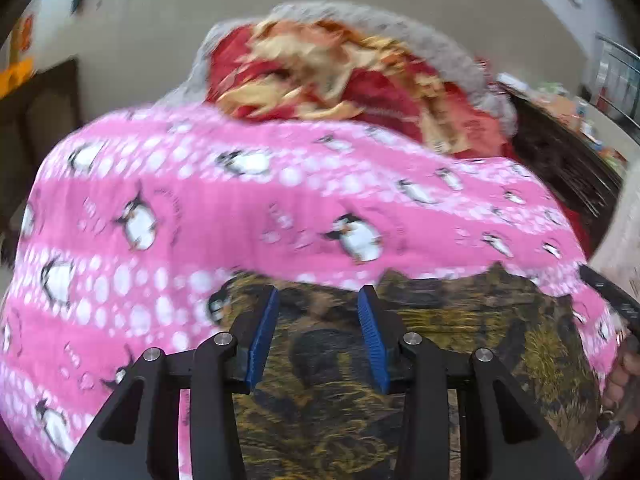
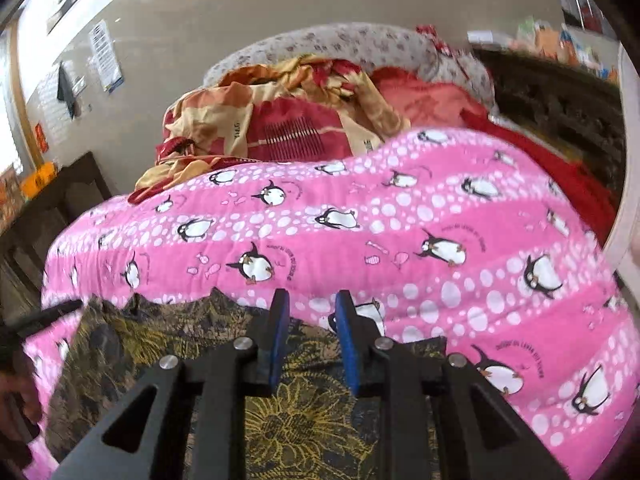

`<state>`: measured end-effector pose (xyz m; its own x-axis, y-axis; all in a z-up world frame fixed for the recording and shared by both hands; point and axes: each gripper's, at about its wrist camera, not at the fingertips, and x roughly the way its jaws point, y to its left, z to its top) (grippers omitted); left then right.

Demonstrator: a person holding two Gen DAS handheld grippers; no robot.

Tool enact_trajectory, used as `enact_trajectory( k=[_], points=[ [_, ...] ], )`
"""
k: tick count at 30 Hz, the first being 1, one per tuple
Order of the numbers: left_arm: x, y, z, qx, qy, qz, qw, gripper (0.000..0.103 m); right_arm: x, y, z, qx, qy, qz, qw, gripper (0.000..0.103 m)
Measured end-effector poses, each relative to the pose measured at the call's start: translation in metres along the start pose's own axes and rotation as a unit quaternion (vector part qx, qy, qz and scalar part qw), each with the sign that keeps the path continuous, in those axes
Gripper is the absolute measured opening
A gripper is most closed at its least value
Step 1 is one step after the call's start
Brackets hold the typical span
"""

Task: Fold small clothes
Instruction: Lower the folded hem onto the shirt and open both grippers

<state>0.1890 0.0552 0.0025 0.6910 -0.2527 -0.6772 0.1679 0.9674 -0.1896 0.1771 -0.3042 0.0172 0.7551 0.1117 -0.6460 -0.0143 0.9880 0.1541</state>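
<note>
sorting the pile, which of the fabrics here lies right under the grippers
The dark gold-flowered cloth, spread on the pink penguin blanket. The red and cream bedding is heaped farther back, beyond the blanket.

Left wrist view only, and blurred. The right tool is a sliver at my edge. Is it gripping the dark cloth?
Observer: No. The right tool is open with nothing pinched. The dark cloth lies under it.
Operator: What's the grey thing behind the red heap?
Observer: A pale cover with a small flower print, behind the red and yellow quilt.
</note>
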Motion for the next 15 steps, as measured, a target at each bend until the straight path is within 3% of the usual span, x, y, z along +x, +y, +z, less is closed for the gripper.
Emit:
enact_trajectory(
  k=[3,6,9,15],
  points=[
    [0.020,-0.012,-0.015,0.036,0.022,0.002,0.9991,0.021,0.025,0.011,-0.022,-0.031,0.045,-0.012,0.998,0.025],
    [0.047,0.009,-0.042,0.022,0.060,0.018,0.9978,0.021,0.059,0.000,-0.046,-0.050,0.103,-0.058,0.992,0.025],
    [0.038,0.024,-0.053,-0.020,0.031,-0.004,0.9993,0.021,0.068,-0.018,-0.044,-0.002,0.110,-0.021,0.994,0.028],
    [0.049,0.018,-0.050,-0.016,0.043,0.001,0.9989,0.021,0.071,-0.028,-0.046,0.026,0.109,0.003,0.994,0.029]
  ],
)
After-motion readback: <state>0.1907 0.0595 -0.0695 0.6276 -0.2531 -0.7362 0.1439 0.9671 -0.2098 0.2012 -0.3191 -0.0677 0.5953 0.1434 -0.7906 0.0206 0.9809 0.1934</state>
